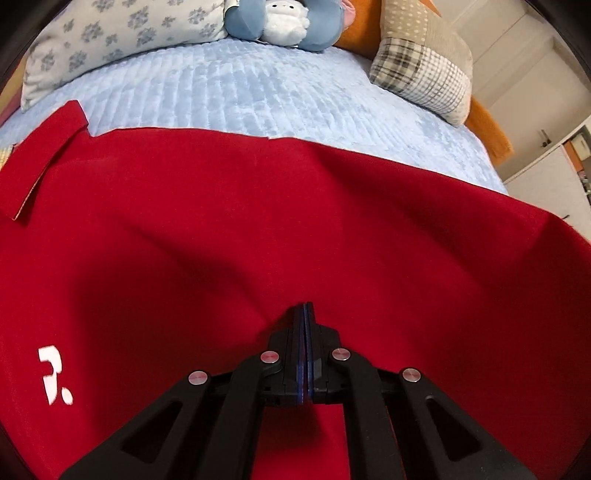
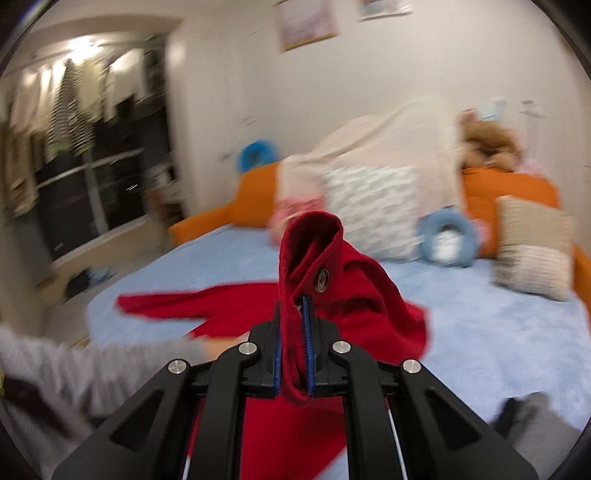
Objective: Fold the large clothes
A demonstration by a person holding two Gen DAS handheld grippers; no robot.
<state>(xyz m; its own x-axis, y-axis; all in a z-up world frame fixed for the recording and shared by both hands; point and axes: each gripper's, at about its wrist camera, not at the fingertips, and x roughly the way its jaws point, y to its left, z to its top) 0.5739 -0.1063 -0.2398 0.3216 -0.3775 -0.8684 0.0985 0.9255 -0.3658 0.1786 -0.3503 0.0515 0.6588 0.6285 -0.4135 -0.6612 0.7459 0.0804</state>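
Note:
A large red garment [image 1: 258, 229] with a small white logo [image 1: 53, 373] lies spread over the light blue bed cover [image 1: 258, 92]. My left gripper [image 1: 304, 310] is shut, its tips down on the red cloth; whether it pinches any of it is hidden. My right gripper [image 2: 293, 306] is shut on a ribbed, buttoned edge of the red garment [image 2: 314, 251] and holds it lifted above the bed. A red sleeve [image 2: 177, 302] trails flat to the left on the bed cover [image 2: 480, 332]. The right wrist view is blurred.
Pillows [image 1: 122, 40] [image 1: 424, 62] and a blue and white plush toy [image 1: 284, 22] line the head of the bed against an orange frame [image 1: 487, 125]. A person's grey-sleeved arm [image 2: 74, 365] reaches in at the left. A dark window [image 2: 85, 177] is beyond.

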